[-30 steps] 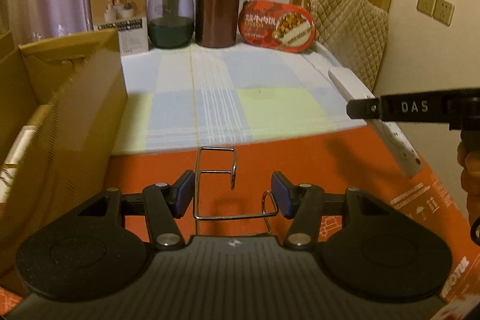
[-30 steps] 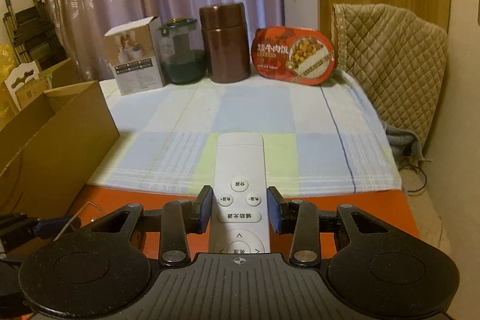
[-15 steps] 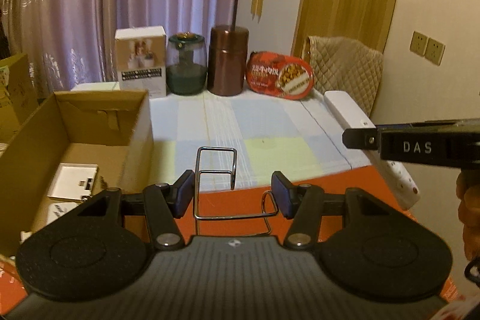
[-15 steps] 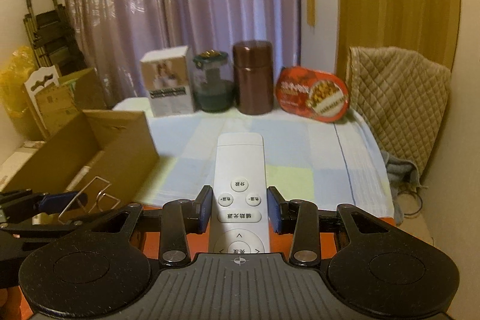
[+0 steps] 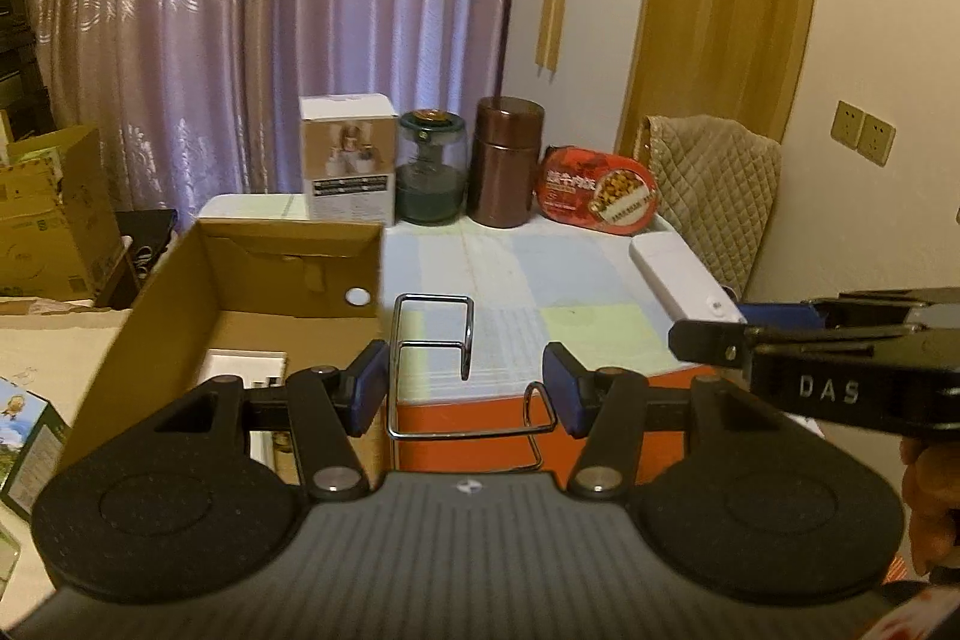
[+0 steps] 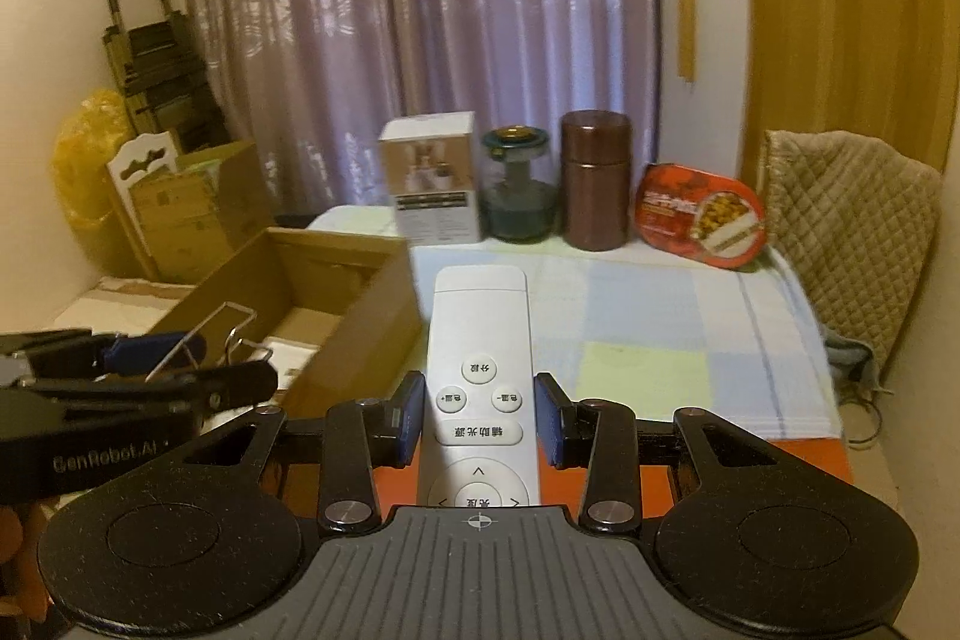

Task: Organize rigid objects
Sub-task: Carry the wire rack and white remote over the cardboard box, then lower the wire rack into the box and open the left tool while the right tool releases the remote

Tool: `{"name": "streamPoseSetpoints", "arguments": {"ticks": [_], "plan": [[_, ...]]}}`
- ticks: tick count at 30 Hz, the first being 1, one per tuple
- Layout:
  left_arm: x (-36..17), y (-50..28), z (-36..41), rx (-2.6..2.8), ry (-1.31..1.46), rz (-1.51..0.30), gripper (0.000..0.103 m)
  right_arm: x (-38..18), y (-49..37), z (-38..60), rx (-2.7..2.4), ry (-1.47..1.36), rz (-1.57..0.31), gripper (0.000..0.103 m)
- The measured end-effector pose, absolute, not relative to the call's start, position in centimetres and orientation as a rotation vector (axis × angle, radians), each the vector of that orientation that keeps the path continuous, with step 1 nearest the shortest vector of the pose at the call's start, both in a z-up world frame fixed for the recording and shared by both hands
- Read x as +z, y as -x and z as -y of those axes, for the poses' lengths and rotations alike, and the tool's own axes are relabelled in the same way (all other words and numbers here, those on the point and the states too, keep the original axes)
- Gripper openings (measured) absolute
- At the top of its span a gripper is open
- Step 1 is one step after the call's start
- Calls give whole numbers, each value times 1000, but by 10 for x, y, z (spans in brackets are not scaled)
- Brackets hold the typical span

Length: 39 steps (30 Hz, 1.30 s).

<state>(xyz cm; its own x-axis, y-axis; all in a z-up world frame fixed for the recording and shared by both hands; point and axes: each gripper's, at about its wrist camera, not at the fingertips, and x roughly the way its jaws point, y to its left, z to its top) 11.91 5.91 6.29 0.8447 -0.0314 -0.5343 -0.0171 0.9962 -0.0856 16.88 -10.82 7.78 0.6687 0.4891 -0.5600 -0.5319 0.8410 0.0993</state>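
My left gripper (image 5: 465, 391) is shut on a bent metal wire hook (image 5: 435, 376) and holds it in the air beside the right wall of an open cardboard box (image 5: 288, 280). My right gripper (image 6: 477, 421) is shut on a white remote control (image 6: 480, 376) and holds it above the table's front edge. The remote also shows in the left wrist view (image 5: 681, 280), at the right. The left gripper with the hook (image 6: 204, 340) shows at the left of the right wrist view, over the box (image 6: 336, 316).
At the table's back stand a white carton (image 5: 348, 157), a dark glass jar (image 5: 432, 175), a brown canister (image 5: 507, 160) and a red food tin (image 5: 600, 190). A quilted chair back (image 5: 714, 184) is at the right. The box holds flat white items (image 5: 246, 364).
Both grippers have risen and drawn back with their loads still held. The left one has shifted left, so the box's inside has come into view.
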Motion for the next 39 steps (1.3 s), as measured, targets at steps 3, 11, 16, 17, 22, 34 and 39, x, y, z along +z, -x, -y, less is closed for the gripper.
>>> {"name": "streamPoseSetpoints", "arguments": {"ticks": [3,11,16,17,22,34,39], "plan": [[66,-110,-79,11,86,-564,51,78,-164,91,607,75,-614,35],[66,-90,-147,99,82,-584,51,68,-158,38,695,73,-649,35],[66,-88,-185,135,79,-596,51,60,-160,4,745,68,-672,35],[65,-90,-192,138,83,-599,51,58,-162,-2,753,66,-679,35],[53,-105,-215,119,88,-626,51,48,-181,-29,779,2,-746,35],[0,-153,-236,70,44,-726,51,18,-232,-77,752,5,-819,35],[-15,-164,-238,54,17,-753,51,5,-239,-88,760,0,-838,35]]}}
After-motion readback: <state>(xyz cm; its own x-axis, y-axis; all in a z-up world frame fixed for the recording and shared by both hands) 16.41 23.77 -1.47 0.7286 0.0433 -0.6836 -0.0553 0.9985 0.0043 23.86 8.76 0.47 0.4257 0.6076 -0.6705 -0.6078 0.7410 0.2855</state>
